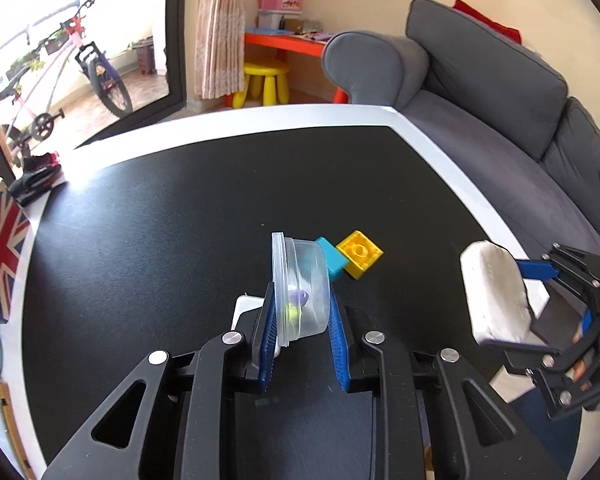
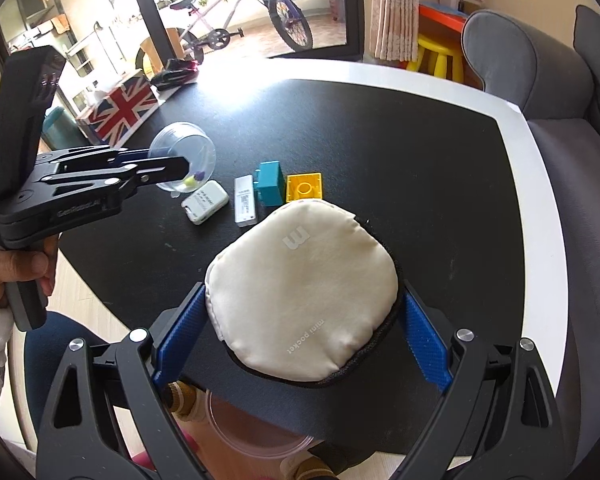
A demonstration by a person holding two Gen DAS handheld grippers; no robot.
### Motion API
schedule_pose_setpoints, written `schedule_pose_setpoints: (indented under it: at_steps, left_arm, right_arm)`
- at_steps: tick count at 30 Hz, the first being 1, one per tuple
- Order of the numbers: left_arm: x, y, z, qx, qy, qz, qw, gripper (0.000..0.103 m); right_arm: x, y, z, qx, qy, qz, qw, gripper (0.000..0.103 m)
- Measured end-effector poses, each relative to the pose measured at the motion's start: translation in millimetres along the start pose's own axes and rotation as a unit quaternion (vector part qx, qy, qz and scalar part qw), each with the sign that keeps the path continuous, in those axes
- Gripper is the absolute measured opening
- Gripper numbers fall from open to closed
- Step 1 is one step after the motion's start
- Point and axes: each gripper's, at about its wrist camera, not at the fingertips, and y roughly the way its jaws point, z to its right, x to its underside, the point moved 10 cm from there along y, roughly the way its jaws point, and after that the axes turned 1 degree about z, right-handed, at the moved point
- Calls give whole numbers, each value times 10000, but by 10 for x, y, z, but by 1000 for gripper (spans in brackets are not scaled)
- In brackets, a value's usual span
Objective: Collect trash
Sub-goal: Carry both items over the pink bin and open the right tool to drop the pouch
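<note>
My left gripper (image 1: 300,312) is shut on a clear plastic cup (image 1: 302,288), held tilted on its side above the black table; small yellow and purple bits lie inside it. It also shows in the right wrist view (image 2: 188,156). My right gripper (image 2: 300,312) is shut on a cream round pouch (image 2: 304,292) near the table's front edge; the pouch also shows in the left wrist view (image 1: 492,292). A teal block (image 2: 271,182) and a yellow block (image 2: 305,187) lie side by side on the table.
A white charger (image 2: 204,202) and a white stick-shaped device (image 2: 245,199) lie left of the blocks. A Union Jack box (image 2: 122,106) stands at the table's far left. A grey sofa (image 1: 500,92) runs along the right side. A clear bowl (image 2: 256,432) sits below the table's front edge.
</note>
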Motion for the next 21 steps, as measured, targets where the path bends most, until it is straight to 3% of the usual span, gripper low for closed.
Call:
schedule_pose_setpoints:
  at_steps: [13,21]
  left_arm:
    - [509,-756,355,227,248,180,9993,24]
    - [870,-915,532,405,278,105,9987,24]
  right_arm:
    - [368,-602,-261,64,-201,345,9992,90]
    - [758,-763,-485,-40,-340,288,9990,90]
